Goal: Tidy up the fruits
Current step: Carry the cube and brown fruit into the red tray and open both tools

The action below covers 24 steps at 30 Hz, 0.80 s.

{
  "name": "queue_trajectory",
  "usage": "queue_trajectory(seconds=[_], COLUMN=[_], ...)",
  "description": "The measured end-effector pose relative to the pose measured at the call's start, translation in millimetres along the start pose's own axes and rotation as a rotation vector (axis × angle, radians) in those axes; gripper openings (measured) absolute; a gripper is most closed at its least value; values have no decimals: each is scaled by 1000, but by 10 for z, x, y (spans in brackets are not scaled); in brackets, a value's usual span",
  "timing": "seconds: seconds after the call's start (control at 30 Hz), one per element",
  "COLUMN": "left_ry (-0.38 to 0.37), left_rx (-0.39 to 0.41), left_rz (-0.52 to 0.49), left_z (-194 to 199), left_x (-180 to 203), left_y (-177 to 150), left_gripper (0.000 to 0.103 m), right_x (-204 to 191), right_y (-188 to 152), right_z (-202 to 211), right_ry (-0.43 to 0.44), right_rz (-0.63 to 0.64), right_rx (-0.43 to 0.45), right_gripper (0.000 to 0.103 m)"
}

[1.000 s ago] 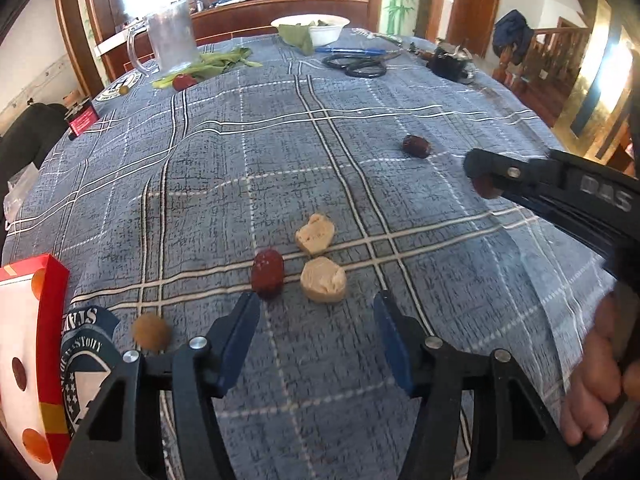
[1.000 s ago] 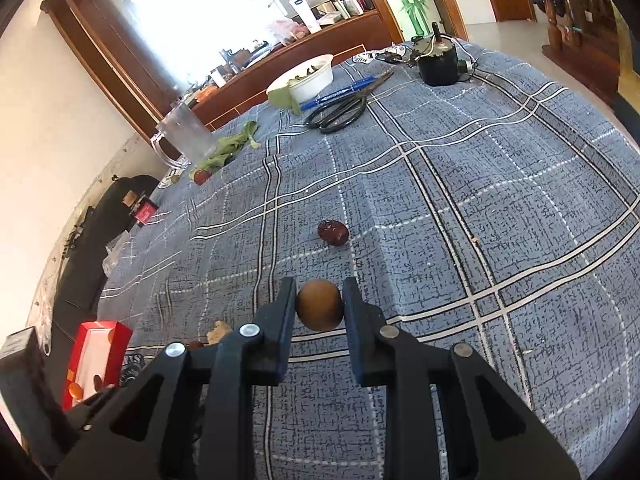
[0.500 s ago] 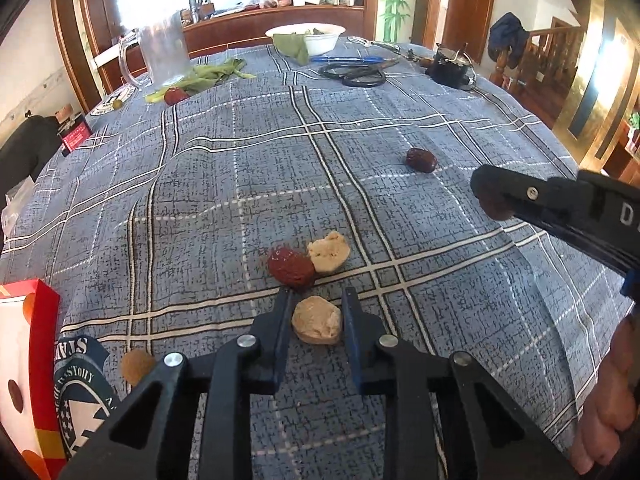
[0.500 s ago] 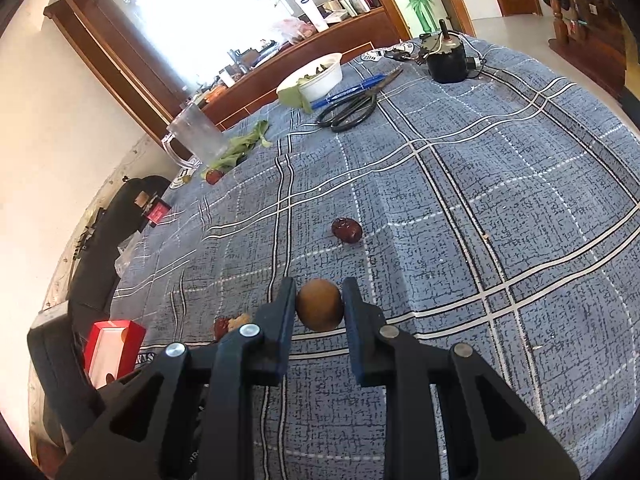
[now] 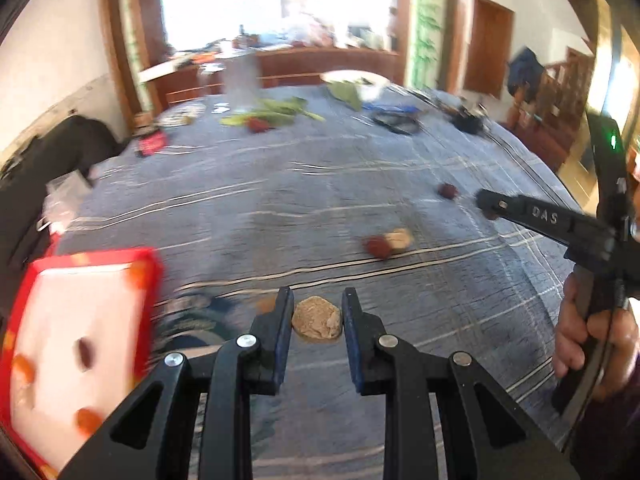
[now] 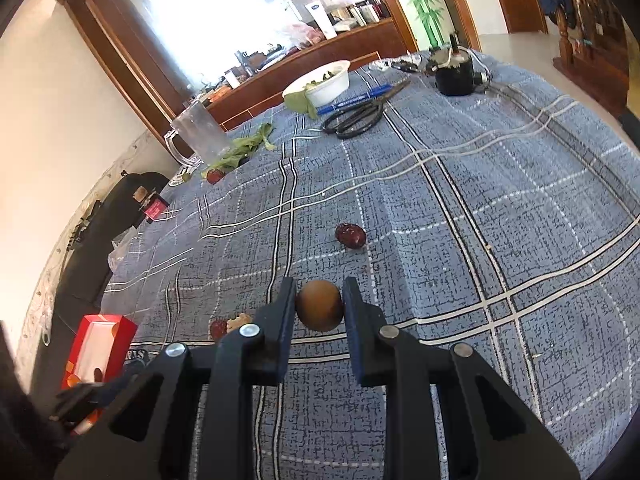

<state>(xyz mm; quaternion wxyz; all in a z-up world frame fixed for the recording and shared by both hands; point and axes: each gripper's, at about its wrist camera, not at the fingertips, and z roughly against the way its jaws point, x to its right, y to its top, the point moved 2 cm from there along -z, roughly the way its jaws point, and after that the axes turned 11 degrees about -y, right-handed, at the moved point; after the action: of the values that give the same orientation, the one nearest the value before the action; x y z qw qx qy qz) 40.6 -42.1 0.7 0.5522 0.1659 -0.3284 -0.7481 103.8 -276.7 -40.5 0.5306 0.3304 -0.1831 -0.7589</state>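
I see a bright window [image 6: 224, 12] above a long wooden sideboard [image 6: 320, 64], cream walls [image 6: 48, 100], brown wooden doors [image 5: 488, 60].

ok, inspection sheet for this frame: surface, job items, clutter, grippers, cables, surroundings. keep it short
Surface: table under a blue-grey plaid cloth.
Job's things: beige walnut piece in the left gripper; round brown fruit in the right gripper; loose red date; a second date touching another beige piece; red box, open, a few fruits inside.
Clutter: glass mug, green leaves, white bowl, scissors, blue pen, black device.
Grippers: both shut on their items; left view motion-blurred.
Cables: a cord-like tangle beside the black device, unclear.
Surroundings: wooden counter, bright window, doorway, stair rail.
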Motion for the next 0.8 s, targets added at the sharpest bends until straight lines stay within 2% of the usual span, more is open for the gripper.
queue_trajectory(seconds=[0.17, 0.33, 0.43, 0.63, 0.8], left_ry=[106, 180, 202, 244, 282], left_rx=[57, 102, 115, 122, 101], left_rz=[78, 168, 209, 267, 270], left_z=[441, 762, 864, 1027, 1048], left_x=[-543, -1060, -1283, -1678, -1873], left_y=[-134, -316, -434, -707, -868], left_gripper=[23, 23, 23, 23, 23], right_x=[-108, -304, -612, -1523, -2270], right_y=[-22, -106, -233, -562, -818], right_z=[28, 94, 203, 292, 244], right_ry=[-33, -24, 21, 141, 240], right_rz=[61, 79, 115, 263, 365], right_rx=[54, 43, 39, 3, -50], right_gripper=[25, 25, 25, 26, 26])
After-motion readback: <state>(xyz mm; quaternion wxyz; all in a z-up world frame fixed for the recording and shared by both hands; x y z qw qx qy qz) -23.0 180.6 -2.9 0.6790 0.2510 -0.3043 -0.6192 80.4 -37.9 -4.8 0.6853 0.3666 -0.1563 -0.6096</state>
